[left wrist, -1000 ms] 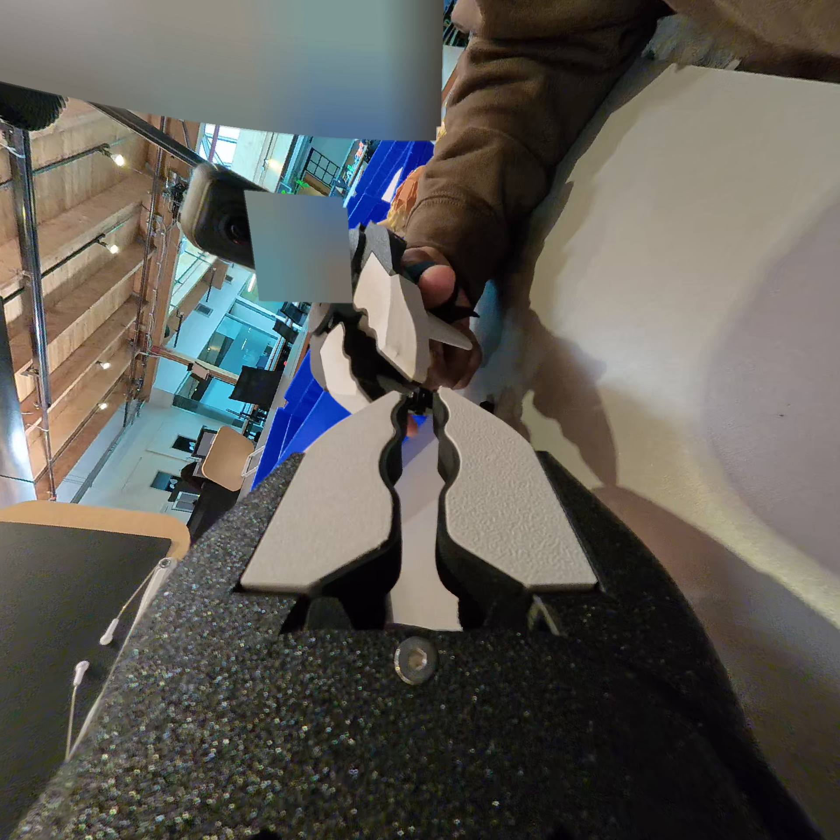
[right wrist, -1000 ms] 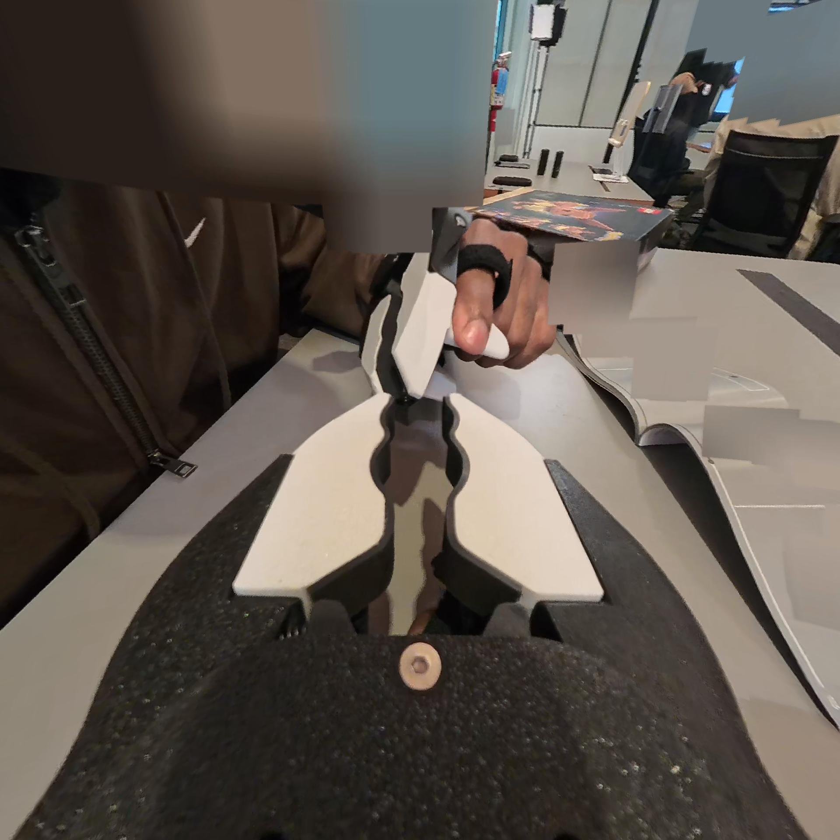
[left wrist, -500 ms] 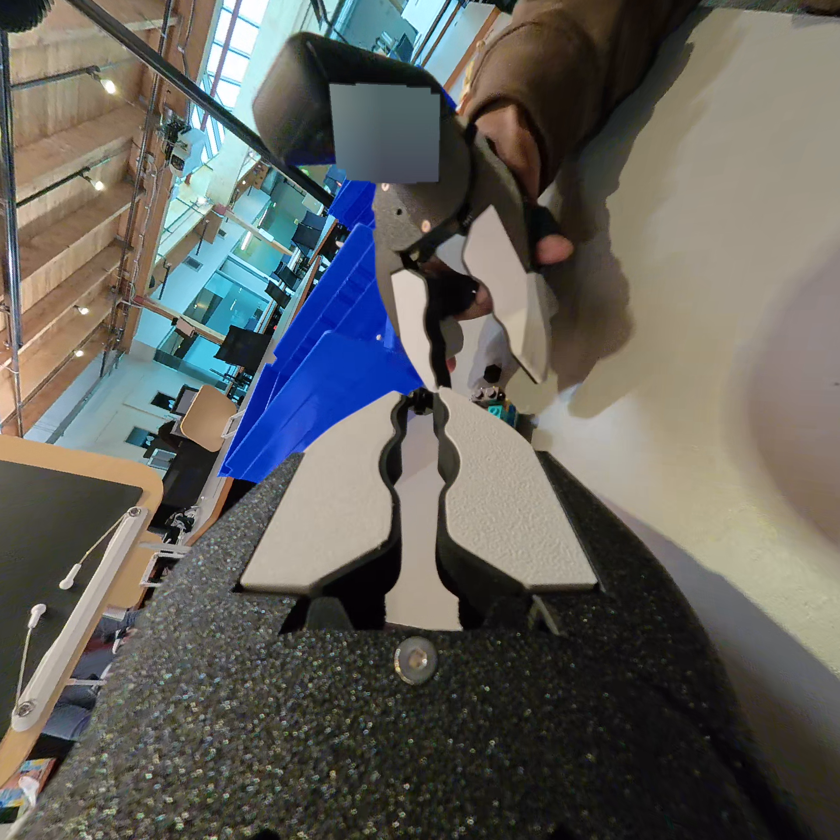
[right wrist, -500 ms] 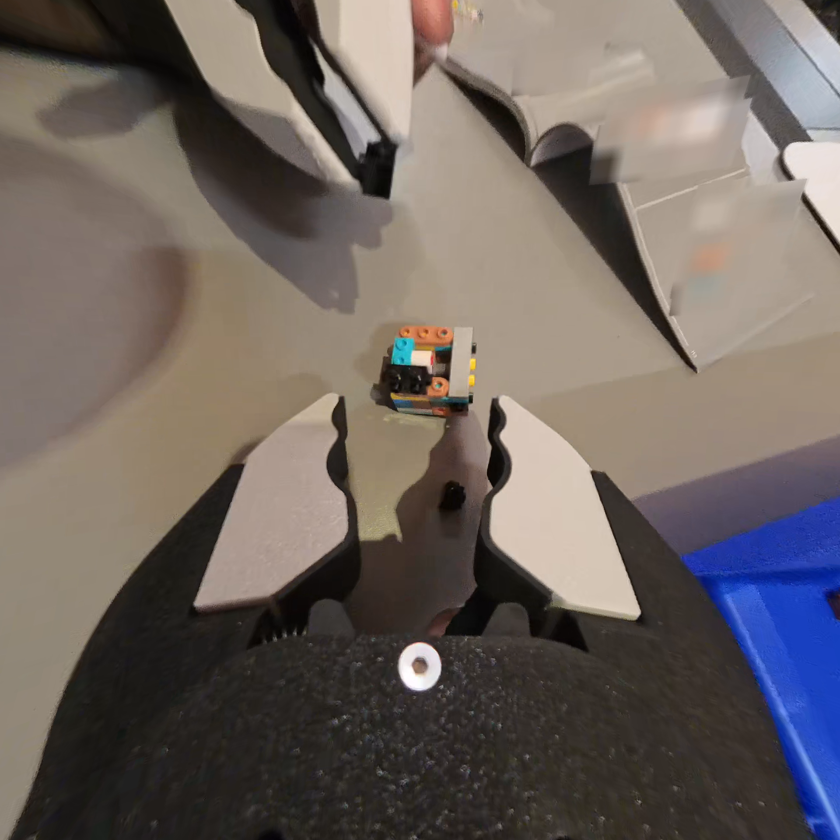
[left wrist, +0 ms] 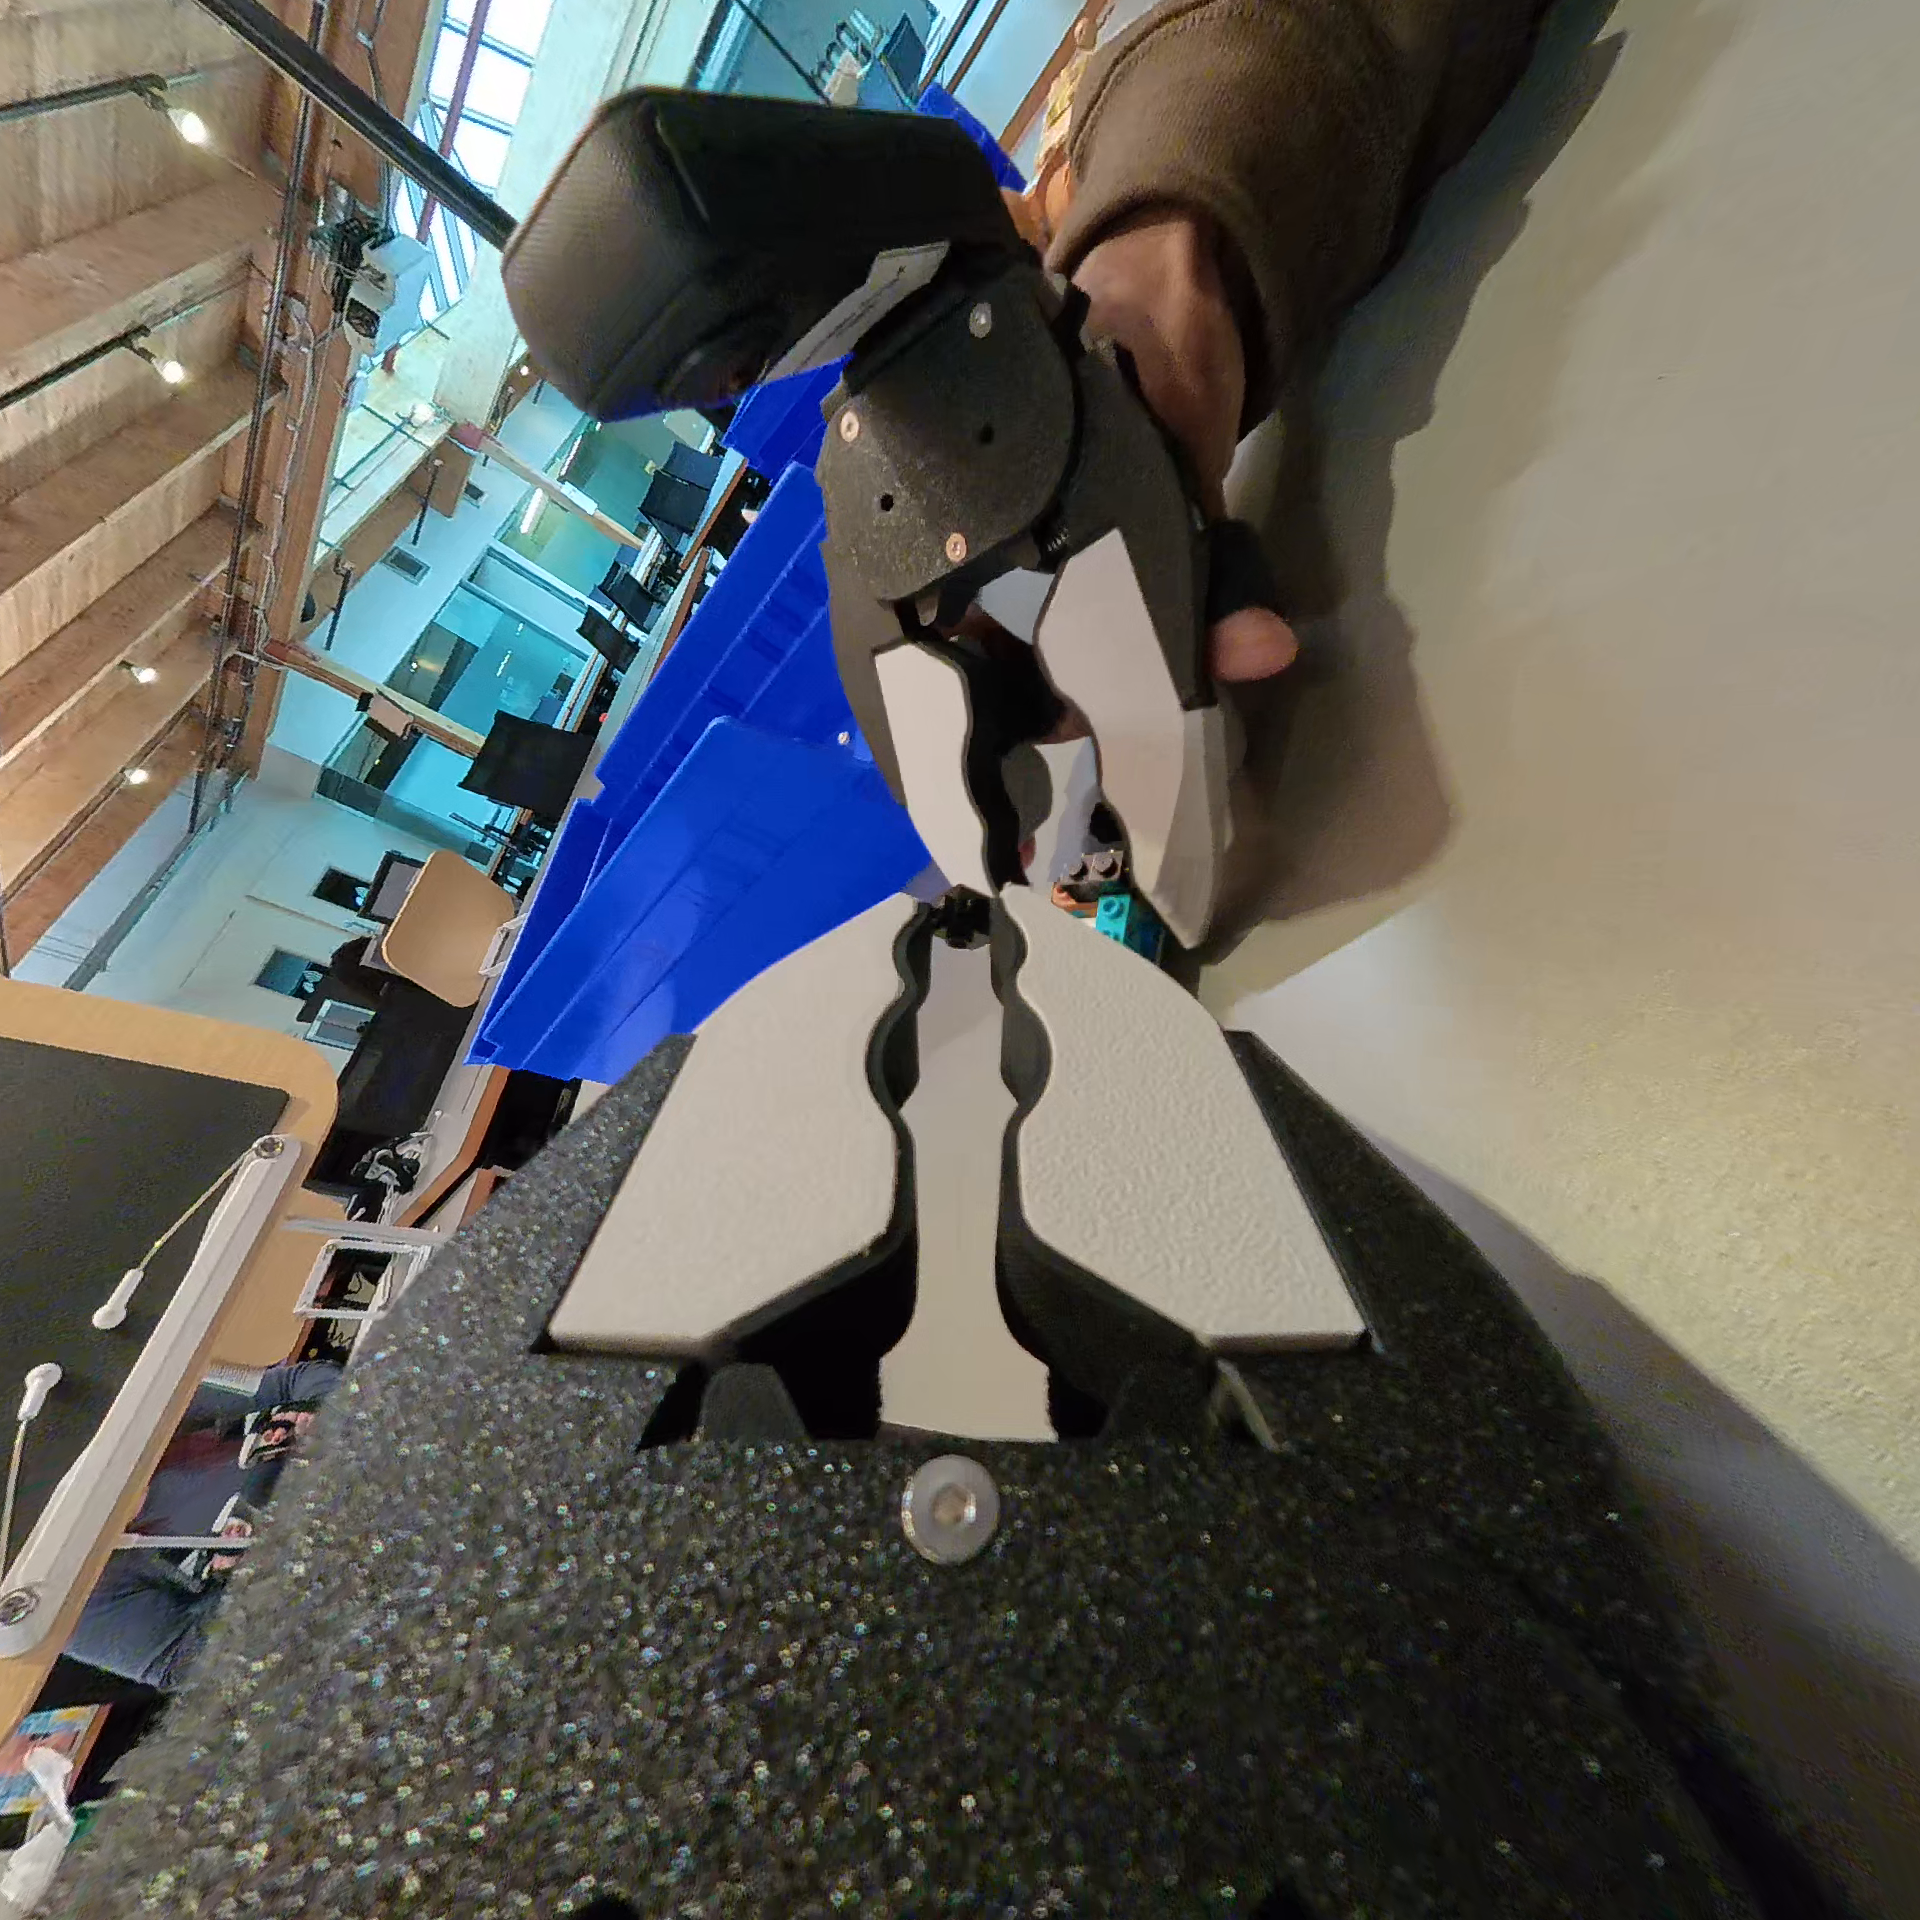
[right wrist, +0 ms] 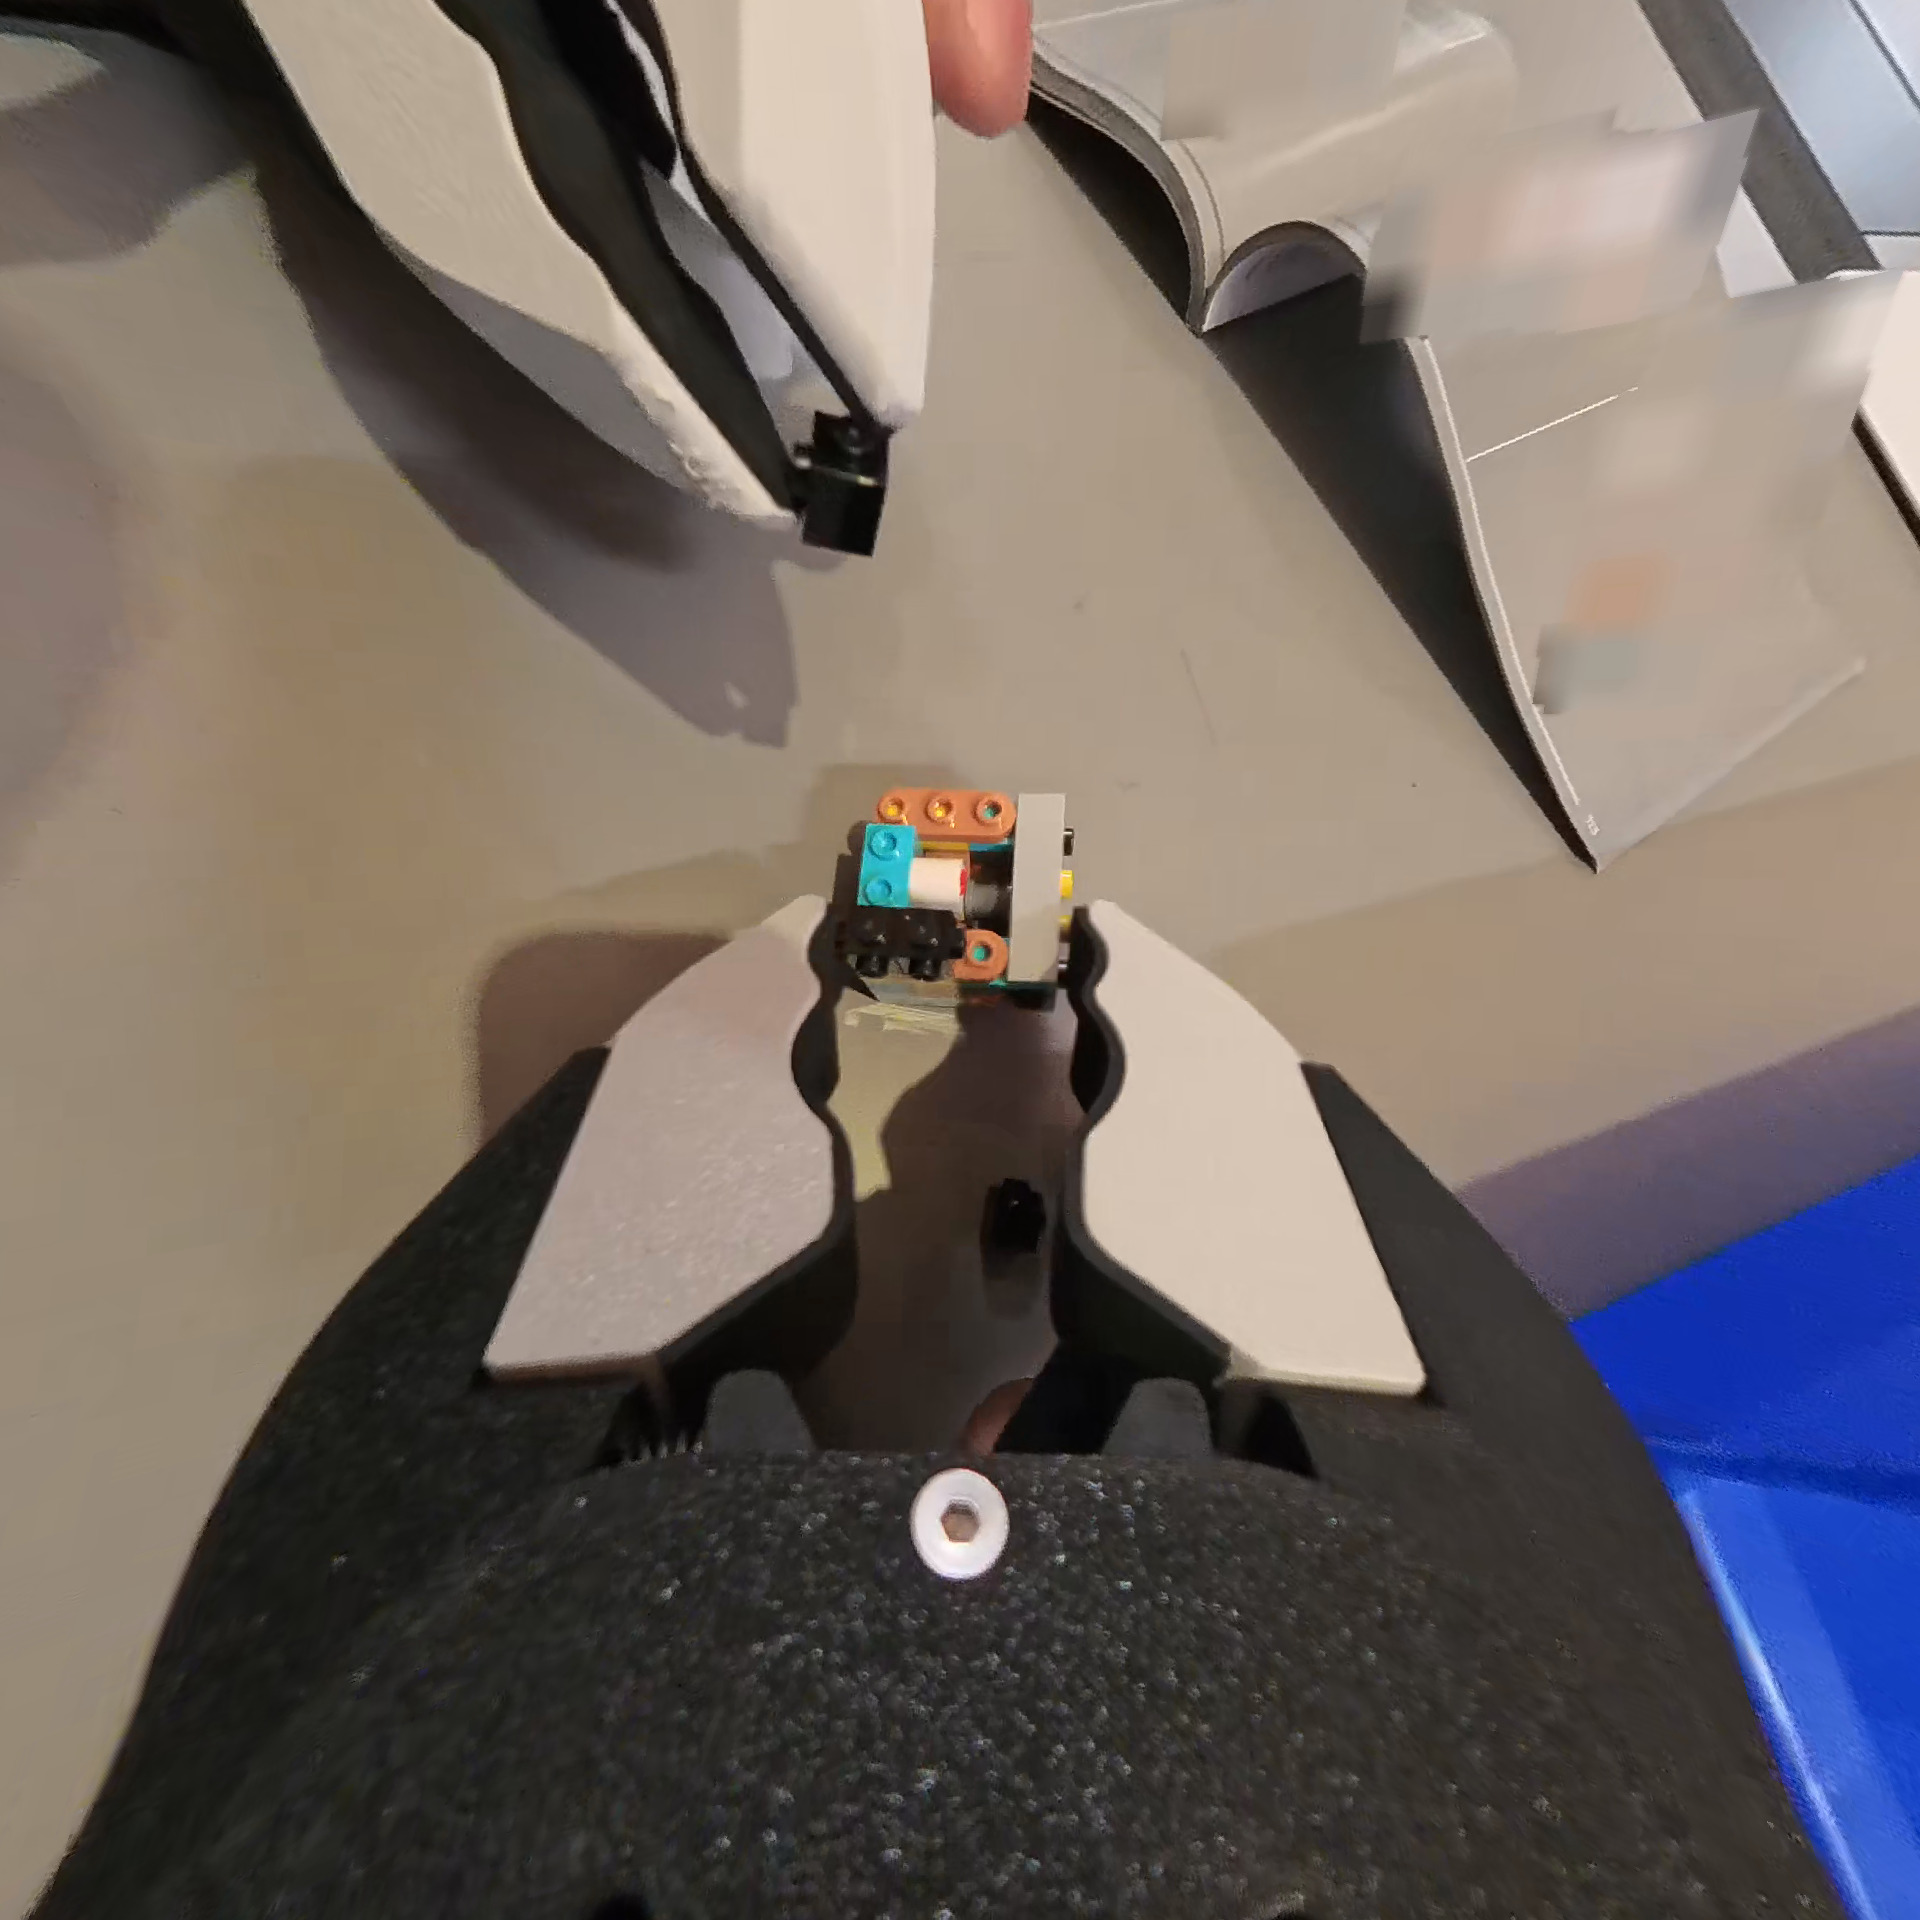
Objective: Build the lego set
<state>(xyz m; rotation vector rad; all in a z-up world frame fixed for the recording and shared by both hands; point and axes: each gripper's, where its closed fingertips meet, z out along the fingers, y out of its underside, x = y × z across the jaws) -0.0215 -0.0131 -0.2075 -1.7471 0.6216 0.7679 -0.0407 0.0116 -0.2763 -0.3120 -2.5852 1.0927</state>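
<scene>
A small lego build of teal, orange, black, white and grey bricks sits on the grey table. My right gripper is open, with one fingertip on each side of the build. My left gripper hangs above and to the left of the build, shut on a small black piece. In the left wrist view, my left gripper pinches the black piece at its tips. The right gripper straddles the build just beyond.
A loose small black piece lies on the table between my right fingers. An open instruction booklet lies at the upper right. A blue bin stands at the lower right, and several blue bins show behind. My right fingertips sit around 8 cm from my left ones.
My right gripper opened, turned down to the table and moved forward until its tips flank the build. My left gripper stayed shut on the black piece and now hangs nearer the build.
</scene>
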